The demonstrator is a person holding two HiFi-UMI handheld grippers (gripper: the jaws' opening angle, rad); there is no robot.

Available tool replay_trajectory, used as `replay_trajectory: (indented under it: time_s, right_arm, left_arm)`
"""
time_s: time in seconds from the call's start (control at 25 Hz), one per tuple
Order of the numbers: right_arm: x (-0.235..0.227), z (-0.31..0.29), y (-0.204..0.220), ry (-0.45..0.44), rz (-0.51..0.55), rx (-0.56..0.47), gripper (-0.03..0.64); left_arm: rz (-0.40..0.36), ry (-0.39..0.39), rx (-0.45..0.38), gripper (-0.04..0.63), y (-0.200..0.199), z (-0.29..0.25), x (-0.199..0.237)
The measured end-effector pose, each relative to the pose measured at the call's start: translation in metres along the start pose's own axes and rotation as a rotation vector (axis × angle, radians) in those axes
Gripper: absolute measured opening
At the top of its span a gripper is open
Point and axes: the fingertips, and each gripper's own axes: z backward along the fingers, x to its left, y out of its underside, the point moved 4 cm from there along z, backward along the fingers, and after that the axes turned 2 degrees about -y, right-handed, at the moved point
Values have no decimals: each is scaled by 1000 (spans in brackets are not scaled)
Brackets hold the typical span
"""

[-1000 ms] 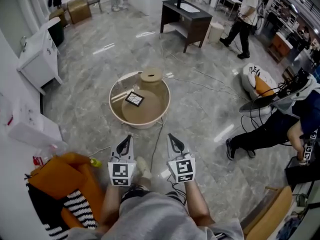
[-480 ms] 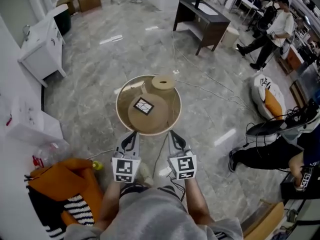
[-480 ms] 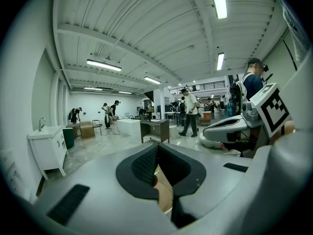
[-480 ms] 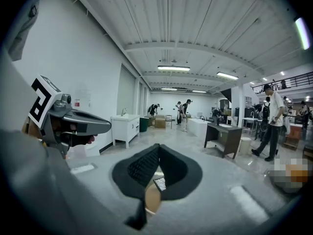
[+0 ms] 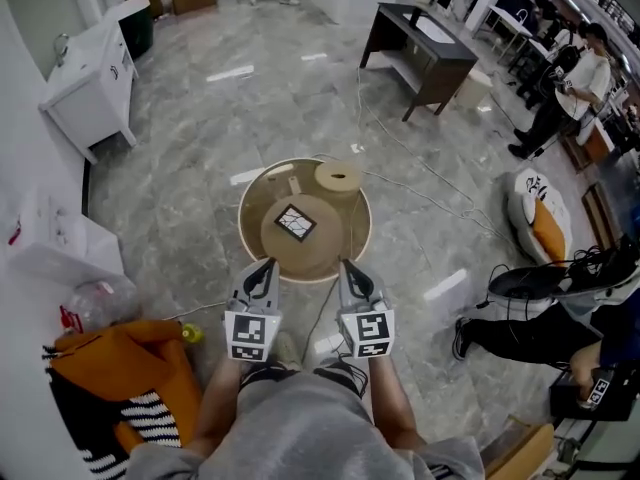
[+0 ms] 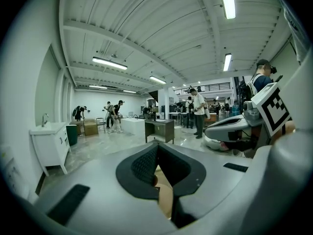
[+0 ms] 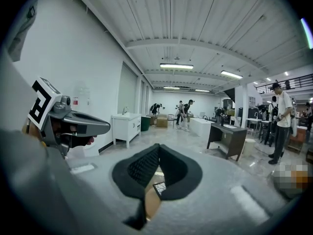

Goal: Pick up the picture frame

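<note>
Ribbed black fingers [image 6: 145, 163] of the left gripper [image 5: 267, 266] are pressed together with nothing between them, and those of the right gripper [image 5: 346, 266] are likewise clenched on nothing. Both pairs are held at the near edge of a round table [image 5: 243, 208], glassy, cream-rimmed, with a tan disc at its middle. On that disc the picture frame [image 5: 295, 222] is laid flat, a small dark-edged square, just ahead of the fingertips and untouched. A tan ring-shaped roll [image 5: 338, 177] is set at the far rim.
</note>
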Motion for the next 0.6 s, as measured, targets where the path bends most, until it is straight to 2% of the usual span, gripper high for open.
replay_trajectory:
  time_s: [0.36,0.6]
  right_arm:
    - [-9,-26,-1,-4,6,4,0]
    - [-24,-58,-10,-40,27,-10,0]
  left_arm:
    - [13,-33,-13,17,0,-18,27]
    - [25,-81,-9,17,-1,-36,41]
